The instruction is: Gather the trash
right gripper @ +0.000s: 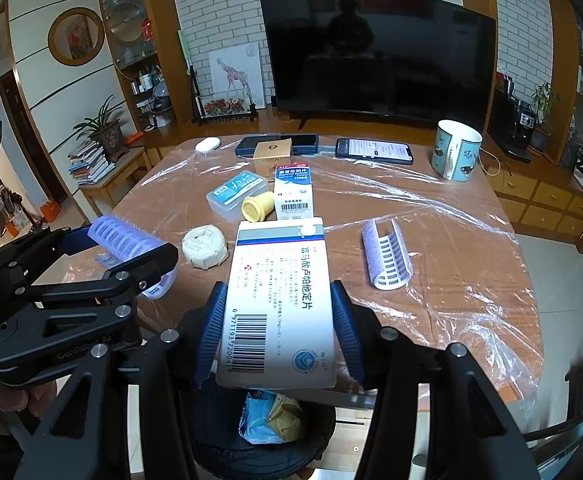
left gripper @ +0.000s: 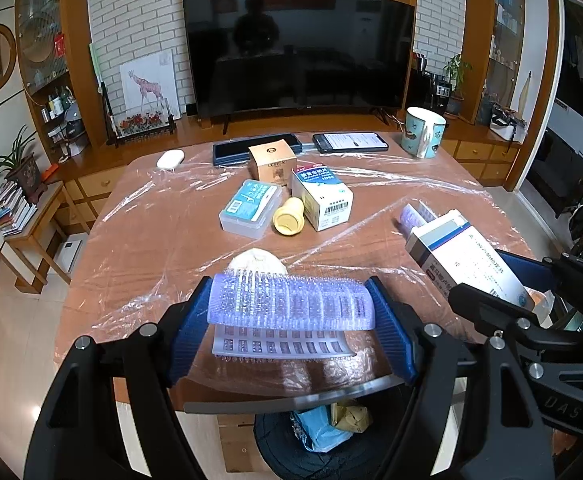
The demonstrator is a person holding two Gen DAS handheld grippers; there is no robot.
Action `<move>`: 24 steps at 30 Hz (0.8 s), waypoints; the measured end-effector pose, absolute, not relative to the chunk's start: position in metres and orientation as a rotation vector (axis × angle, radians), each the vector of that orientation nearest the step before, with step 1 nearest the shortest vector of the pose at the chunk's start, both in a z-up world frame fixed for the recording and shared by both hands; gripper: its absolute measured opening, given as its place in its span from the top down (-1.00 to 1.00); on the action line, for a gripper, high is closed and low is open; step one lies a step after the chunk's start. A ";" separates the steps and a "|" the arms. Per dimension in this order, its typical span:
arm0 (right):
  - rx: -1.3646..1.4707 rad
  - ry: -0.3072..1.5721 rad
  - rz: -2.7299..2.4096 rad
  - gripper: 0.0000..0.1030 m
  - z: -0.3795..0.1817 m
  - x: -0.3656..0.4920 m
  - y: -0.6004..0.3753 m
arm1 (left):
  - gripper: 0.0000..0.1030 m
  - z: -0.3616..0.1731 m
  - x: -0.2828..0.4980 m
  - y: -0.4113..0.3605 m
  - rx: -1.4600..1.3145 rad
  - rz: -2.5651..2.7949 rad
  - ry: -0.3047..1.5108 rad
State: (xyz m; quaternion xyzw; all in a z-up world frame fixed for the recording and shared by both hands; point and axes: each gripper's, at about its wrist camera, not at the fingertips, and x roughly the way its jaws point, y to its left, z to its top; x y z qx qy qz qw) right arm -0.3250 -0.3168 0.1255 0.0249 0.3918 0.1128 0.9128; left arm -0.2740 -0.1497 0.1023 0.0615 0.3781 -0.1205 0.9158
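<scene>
Nearest of all, below the near edge of the tabletop [right gripper: 431, 240], stands the black bin [right gripper: 291, 446], already holding a blue wrapper [right gripper: 257, 420] and a yellowish crumpled piece [right gripper: 287, 416]. Its mouth lies almost straight under both tools, and that is the relation the coming move turns on: each held thing looks to need only a drop, not a carry.

The right tool [right gripper: 277, 320] is clamped narrow on a white medicine box [right gripper: 279, 300]. The box's long axis runs away from the camera, along the fingers, with its barcode end nearest and hanging over the bin's opening. It seems the better placed of the two for release.

The left tool [left gripper: 291, 316] grips a lilac hair roller [left gripper: 291, 304] at a middling width, the pads pressing on its two ends. The roller's long axis lies crosswise, from pad to pad. In the left wrist view the bin [left gripper: 323, 452] sits just below and slightly toward the right, so a small shift may help centre it.

Farther out on the plastic-covered tabletop remain a round white wad [right gripper: 205, 246], a second roller [right gripper: 387, 256] to the right, then a yellow cap [right gripper: 257, 205], a clear plastic case [right gripper: 237, 194] and a small white carton [right gripper: 293, 194]. Beyond them are a tan box [right gripper: 272, 151], a phone [right gripper: 374, 150] and a mug [right gripper: 455, 150], likely not trash.
</scene>
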 end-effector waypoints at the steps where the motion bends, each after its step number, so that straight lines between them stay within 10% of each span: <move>1: 0.051 0.808 0.232 0.01 0.125 -0.325 -0.317 | -0.47 0.102 -0.274 -0.150 0.127 -0.248 0.780; 24: 0.027 0.830 0.269 0.01 0.117 -0.352 -0.314 | -0.47 0.097 -0.300 -0.153 0.133 -0.224 0.795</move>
